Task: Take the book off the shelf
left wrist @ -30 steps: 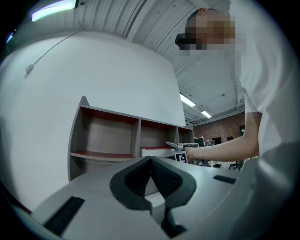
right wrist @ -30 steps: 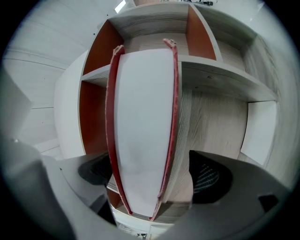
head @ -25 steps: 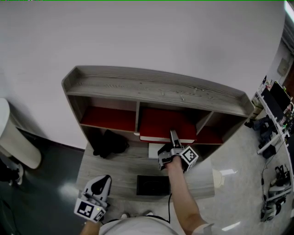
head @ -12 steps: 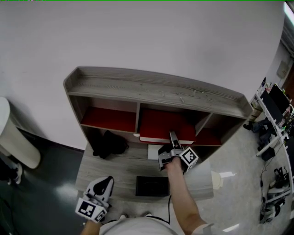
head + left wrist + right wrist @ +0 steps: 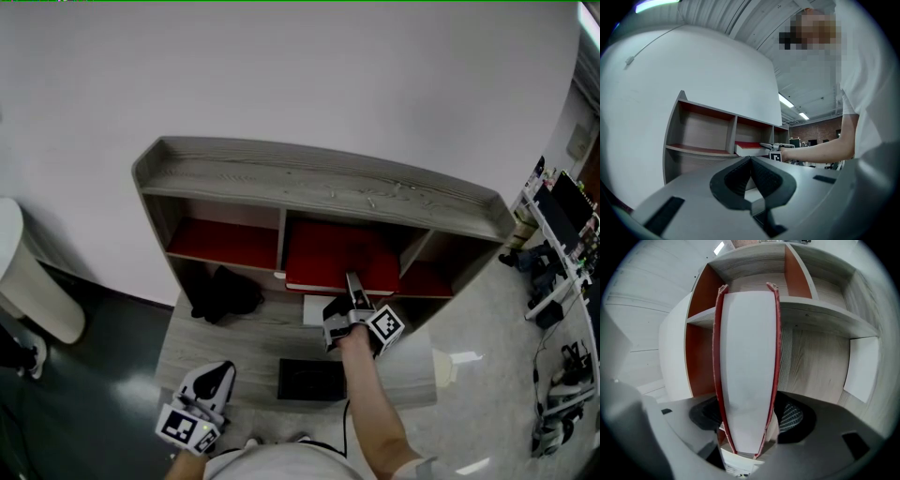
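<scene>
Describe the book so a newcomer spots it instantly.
Find the wooden shelf unit against the white wall, then its upper row's middle compartment. The book lies flat there: red cover, white page edges, jutting past the front, unlike the bare red boards either side.

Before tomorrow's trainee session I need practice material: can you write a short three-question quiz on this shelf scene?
1. True or false: the left gripper holds the book.
2. Which upper compartment of the shelf holds the book? A left, B middle, C right.
3. Fill in: the right gripper is clamped on the ____.
Key: 1 false, its jaws are together and empty. 2 B. 3 book; those jaws have just been closing with the book between them.
</scene>
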`<state>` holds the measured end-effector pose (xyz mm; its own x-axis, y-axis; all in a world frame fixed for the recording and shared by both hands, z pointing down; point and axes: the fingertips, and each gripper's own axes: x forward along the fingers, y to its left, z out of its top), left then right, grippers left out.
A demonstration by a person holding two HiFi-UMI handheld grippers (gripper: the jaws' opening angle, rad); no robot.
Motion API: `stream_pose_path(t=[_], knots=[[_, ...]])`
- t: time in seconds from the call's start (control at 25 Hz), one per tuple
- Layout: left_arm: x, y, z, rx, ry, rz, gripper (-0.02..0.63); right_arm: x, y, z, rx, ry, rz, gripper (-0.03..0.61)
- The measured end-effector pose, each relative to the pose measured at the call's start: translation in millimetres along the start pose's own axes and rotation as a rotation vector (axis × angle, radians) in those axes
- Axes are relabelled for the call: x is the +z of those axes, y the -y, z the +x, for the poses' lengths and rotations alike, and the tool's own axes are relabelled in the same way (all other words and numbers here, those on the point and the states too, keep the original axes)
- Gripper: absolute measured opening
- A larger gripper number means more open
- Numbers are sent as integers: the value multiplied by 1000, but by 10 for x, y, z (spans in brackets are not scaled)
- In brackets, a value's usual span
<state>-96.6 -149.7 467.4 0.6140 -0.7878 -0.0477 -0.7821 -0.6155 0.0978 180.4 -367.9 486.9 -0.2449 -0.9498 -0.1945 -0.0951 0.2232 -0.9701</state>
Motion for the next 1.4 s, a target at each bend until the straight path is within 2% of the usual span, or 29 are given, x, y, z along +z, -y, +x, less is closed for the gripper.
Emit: stream_pose_path(t=[0.6, 0.68, 1.04, 1.4], knots=[[-69, 73, -26, -9, -7, -35, 18, -33, 61, -134, 32, -3, 16, 285], [-70, 87, -33, -9, -8, -34, 17, -35, 52, -153, 38, -2, 11, 264], [-71, 129, -84, -12, -8, -34, 18, 0, 50, -260, 29, 14, 2, 259], [-99, 226, -88, -37, -14, -40, 18, -3, -66, -428, 16, 9, -75, 256]])
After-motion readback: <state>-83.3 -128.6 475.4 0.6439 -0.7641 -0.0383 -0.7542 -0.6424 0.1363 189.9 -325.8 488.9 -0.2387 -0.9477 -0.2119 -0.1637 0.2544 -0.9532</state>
